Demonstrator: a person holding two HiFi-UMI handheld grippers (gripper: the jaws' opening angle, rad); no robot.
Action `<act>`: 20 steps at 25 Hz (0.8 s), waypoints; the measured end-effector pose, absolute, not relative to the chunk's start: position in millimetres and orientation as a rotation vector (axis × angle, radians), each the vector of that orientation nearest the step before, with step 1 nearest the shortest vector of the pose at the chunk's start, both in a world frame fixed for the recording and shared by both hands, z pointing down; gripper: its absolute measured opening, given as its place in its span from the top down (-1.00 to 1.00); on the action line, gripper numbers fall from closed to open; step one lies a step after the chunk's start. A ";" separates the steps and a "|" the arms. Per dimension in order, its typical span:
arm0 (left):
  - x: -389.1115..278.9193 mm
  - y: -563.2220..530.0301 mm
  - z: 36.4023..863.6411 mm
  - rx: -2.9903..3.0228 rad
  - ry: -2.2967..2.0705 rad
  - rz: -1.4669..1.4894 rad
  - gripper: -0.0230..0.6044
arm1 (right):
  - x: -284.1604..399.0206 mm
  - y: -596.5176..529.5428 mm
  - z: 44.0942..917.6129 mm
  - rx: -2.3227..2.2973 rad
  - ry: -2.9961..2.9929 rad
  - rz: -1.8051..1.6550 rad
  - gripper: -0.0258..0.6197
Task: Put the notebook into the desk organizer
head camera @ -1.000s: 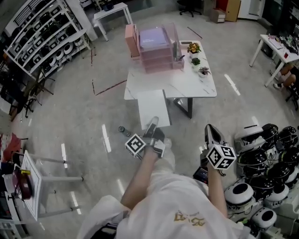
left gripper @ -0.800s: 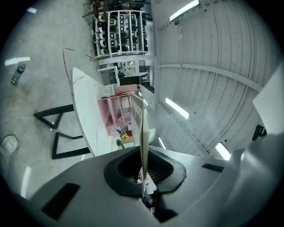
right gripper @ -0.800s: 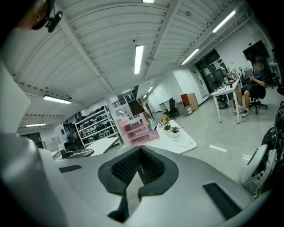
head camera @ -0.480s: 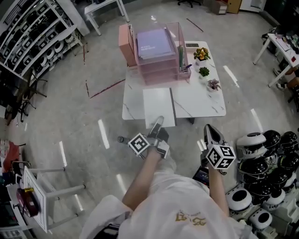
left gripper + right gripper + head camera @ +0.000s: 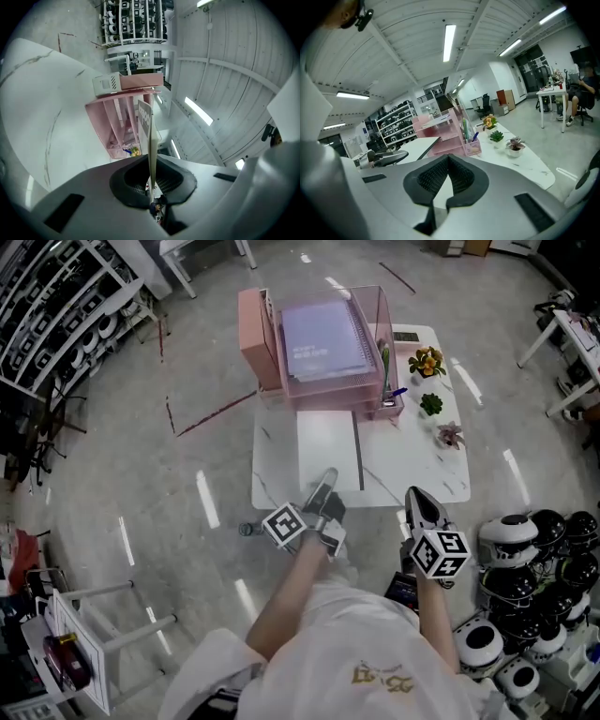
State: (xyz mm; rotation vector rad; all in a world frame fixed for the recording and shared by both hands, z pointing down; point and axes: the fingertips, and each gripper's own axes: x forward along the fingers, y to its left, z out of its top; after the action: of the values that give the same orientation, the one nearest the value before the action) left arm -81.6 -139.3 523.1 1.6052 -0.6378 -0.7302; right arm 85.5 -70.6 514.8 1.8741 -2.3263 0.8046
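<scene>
A white notebook (image 5: 328, 448) with a dark spine lies flat above the white marble table (image 5: 422, 479), its far end close to the pink desk organizer (image 5: 323, 390). My left gripper (image 5: 326, 480) is shut on the notebook's near edge. In the left gripper view the notebook (image 5: 151, 140) shows edge-on between the closed pads, with the organizer (image 5: 123, 117) beyond. A purple book (image 5: 323, 338) lies on the organizer's top tray. My right gripper (image 5: 415, 495) hovers shut and empty at the table's near right edge. In the right gripper view (image 5: 448, 156) the pads meet, and the organizer (image 5: 450, 133) stands ahead.
A pen cup (image 5: 389, 395) sits on the organizer's right side. Small potted plants (image 5: 431, 404) line the table's right edge. White helmets (image 5: 525, 549) are piled on the floor to the right. Shelving (image 5: 56, 296) stands at far left, and a small white table (image 5: 103, 662) at near left.
The person has stepped toward the table. The notebook in my left gripper has moved forward from beyond the table's near edge to over its top, nearer the organizer. Both grippers stay shut.
</scene>
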 end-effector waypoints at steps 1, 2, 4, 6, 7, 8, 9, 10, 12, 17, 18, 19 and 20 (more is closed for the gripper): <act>-81.7 -144.6 523.6 1.601 -0.634 -0.729 0.84 | 84.2 -74.9 516.5 1.875 -2.322 0.809 0.88; -81.5 -149.6 524.4 1.597 -0.631 -0.728 0.84 | 83.4 -78.7 518.6 1.876 -2.316 0.813 0.88; -80.6 -159.1 526.3 1.597 -0.623 -0.728 0.84 | 82.0 -85.2 523.4 1.878 -2.305 0.820 0.88; -79.6 -166.4 529.1 1.595 -0.613 -0.722 0.84 | 80.8 -90.3 527.0 1.882 -2.293 0.824 0.88; -78.9 -168.9 530.5 1.591 -0.607 -0.720 0.84 | 80.7 -92.2 528.0 1.888 -2.288 0.825 0.88; -78.1 -170.7 531.7 1.586 -0.600 -0.719 0.84 | 81.0 -93.6 528.6 1.896 -2.283 0.826 0.88; -77.6 -171.8 532.9 1.582 -0.594 -0.718 0.84 | 81.6 -94.5 528.7 1.904 -2.279 0.826 0.88; -77.3 -172.5 534.2 1.580 -0.591 -0.717 0.84 | 82.1 -95.0 528.6 1.912 -2.275 0.826 0.88; -77.4 -174.4 536.6 1.581 -0.595 -0.711 0.84 | 82.8 -96.1 528.0 1.918 -2.271 0.824 0.88; -78.2 -183.1 540.9 1.568 -0.619 -0.719 0.84 | 86.4 -101.4 528.6 1.908 -2.272 0.820 0.88; -78.5 -184.3 542.6 1.563 -0.625 -0.721 0.84 | 87.5 -102.9 528.4 1.905 -2.275 0.820 0.88; -78.8 -185.5 543.9 1.555 -0.630 -0.726 0.84 | 88.5 -104.9 528.2 1.902 -2.279 0.822 0.88; -79.2 -187.0 545.0 1.549 -0.636 -0.732 0.84 | 89.1 -107.8 528.4 1.896 -2.285 0.825 0.88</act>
State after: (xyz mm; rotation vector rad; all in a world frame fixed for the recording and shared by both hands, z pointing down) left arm -79.2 -187.0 545.0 1.5488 -0.6360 -0.7322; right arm 89.1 -107.8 528.4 1.8962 -2.2854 0.8247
